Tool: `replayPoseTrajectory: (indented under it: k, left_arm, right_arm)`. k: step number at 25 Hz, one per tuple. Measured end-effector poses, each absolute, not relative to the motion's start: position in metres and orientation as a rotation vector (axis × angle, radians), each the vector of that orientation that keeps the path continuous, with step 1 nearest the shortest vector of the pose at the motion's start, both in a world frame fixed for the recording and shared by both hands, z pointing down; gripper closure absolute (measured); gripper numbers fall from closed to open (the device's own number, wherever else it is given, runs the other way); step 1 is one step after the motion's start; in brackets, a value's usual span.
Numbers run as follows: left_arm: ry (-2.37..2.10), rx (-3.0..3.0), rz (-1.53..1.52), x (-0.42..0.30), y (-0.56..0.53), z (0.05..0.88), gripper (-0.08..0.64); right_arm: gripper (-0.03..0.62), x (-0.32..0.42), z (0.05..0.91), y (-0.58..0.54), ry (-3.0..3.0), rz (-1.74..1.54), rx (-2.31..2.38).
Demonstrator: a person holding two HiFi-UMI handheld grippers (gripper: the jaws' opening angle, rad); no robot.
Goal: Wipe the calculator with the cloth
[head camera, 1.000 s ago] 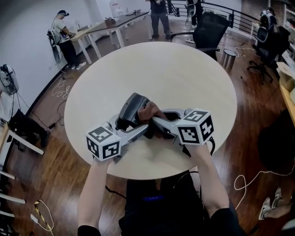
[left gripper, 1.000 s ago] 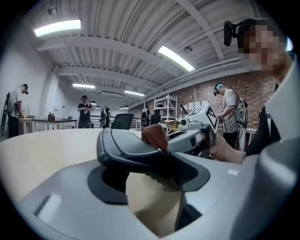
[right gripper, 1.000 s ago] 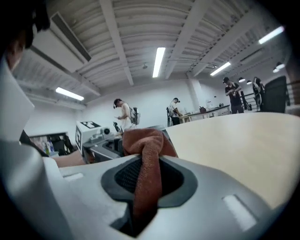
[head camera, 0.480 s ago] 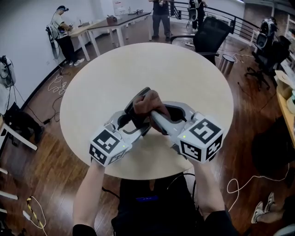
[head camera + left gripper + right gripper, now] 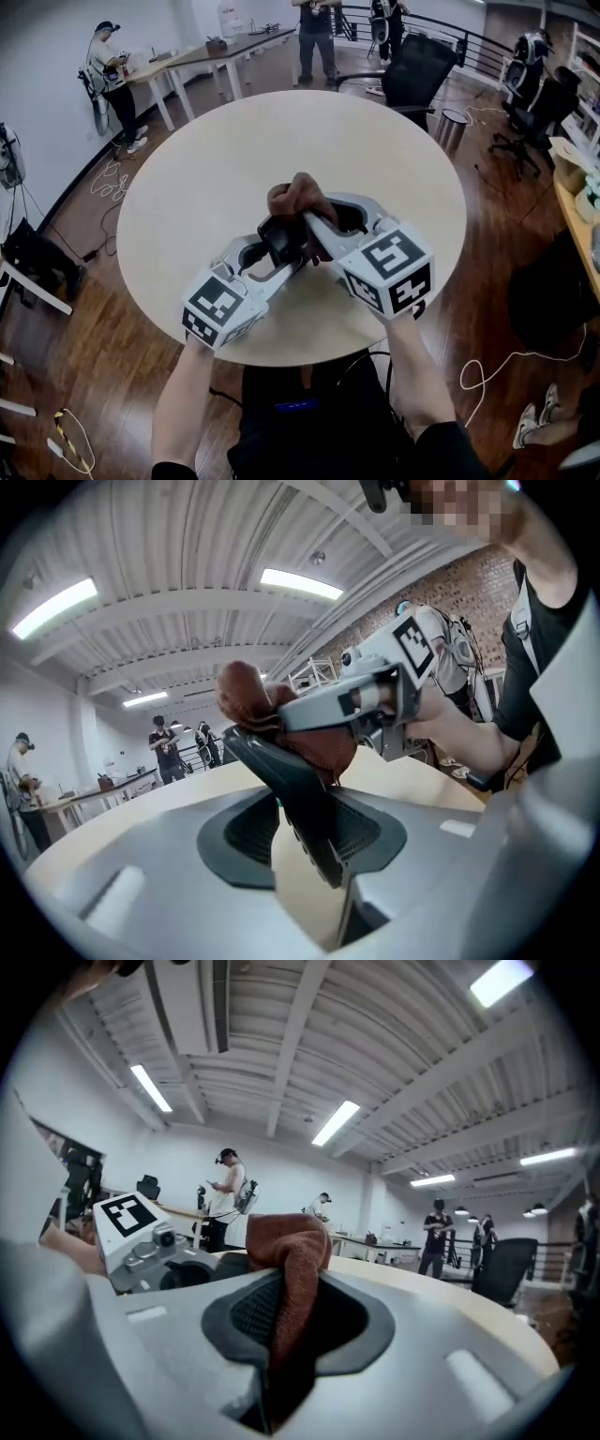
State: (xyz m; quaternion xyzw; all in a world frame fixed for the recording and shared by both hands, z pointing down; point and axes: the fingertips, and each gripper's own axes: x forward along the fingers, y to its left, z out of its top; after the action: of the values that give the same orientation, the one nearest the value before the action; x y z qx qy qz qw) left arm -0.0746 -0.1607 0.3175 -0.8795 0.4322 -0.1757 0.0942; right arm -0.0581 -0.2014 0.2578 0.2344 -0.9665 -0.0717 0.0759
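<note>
Above the near part of the round table (image 5: 216,159), both tools meet in the air, and the arrangement reads as one side holding and the other rubbing. The left claw (image 5: 309,832) has the calculator (image 5: 279,236) standing edge-on between its pads; its jaws have just been closing and now pinch the dark slab, which is lifted off the table and tilted so that its upper end leans toward the other tool. The right claw (image 5: 291,1316) is clamped on a bunched fold of the rust-brown cloth (image 5: 296,195), whose loose crown bulges past the fingertips and lies against the top end of the calculator. Holding the slab aloft probably lets the cloth reach its edges and faces without the table getting in the way, and the wad sticking out beyond the jaws gives a soft pad to rub with, not bare metal. Under them the table is pale, smooth and bare, so nothing would snag if the calculator were set down. Around it lies a dark wooden floor (image 5: 84,356) with loose cables (image 5: 112,178), a black office chair (image 5: 417,61) at the far side, a long far table (image 5: 216,47) with people standing near it, a railing behind, and strip lights on a ribbed ceiling.
</note>
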Motion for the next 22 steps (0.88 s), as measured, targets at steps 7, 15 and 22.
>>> replayPoseTrajectory:
  k: [7,15,22]
  left_arm:
    - [1.298,-2.607,-0.46,-0.077,-0.154,0.311,0.423]
    - [1.309,-2.686,-0.283,-0.072,-0.148,0.293,0.43]
    - [1.32,-2.845,0.046,-0.086,-0.137,0.267,0.433]
  right_arm:
    - [0.514,-0.038,0.246,-0.204,-2.906,-0.18,0.831]
    - [0.514,-0.088,0.226,-0.114,-2.939,-0.536,0.503]
    - [0.514,-0.051,0.237,-0.178,-2.98,-0.28,0.738]
